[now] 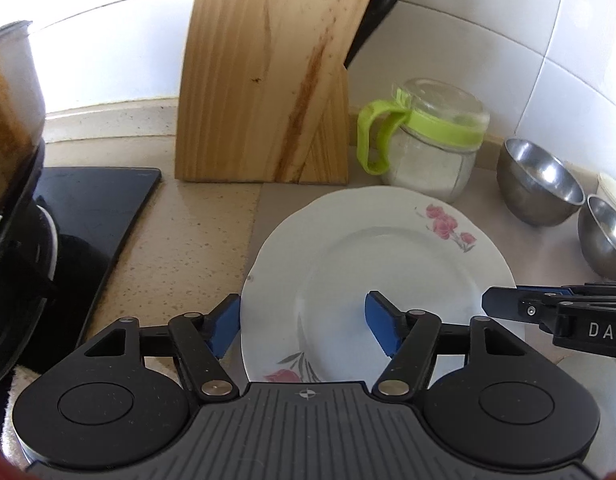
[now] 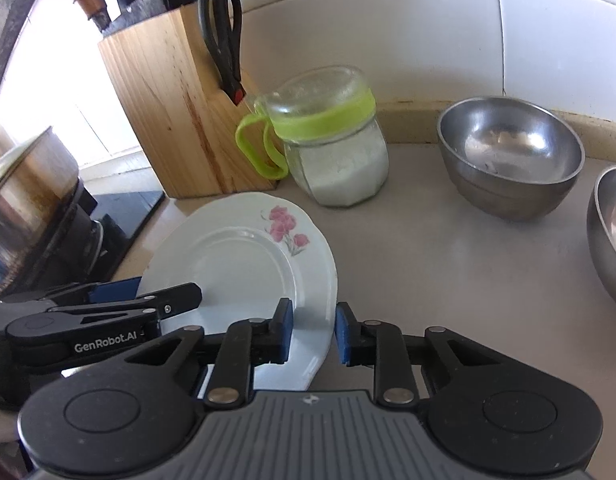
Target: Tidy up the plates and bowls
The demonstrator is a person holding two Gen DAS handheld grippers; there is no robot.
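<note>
Counter point(image 2: 428, 264) holds one floral plate point(image 2: 235, 264), two steel bowls point(image 2: 508, 160), one jar point(image 2: 336, 148).

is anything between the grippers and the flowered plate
Nothing visible. The left hand-held gripper straddles the plate at its left rim, jaws open. The right hand-held gripper straddles the right rim, with no pad clearly pressing. The jar and steel bowls stand behind the plate, clear of both.
</note>
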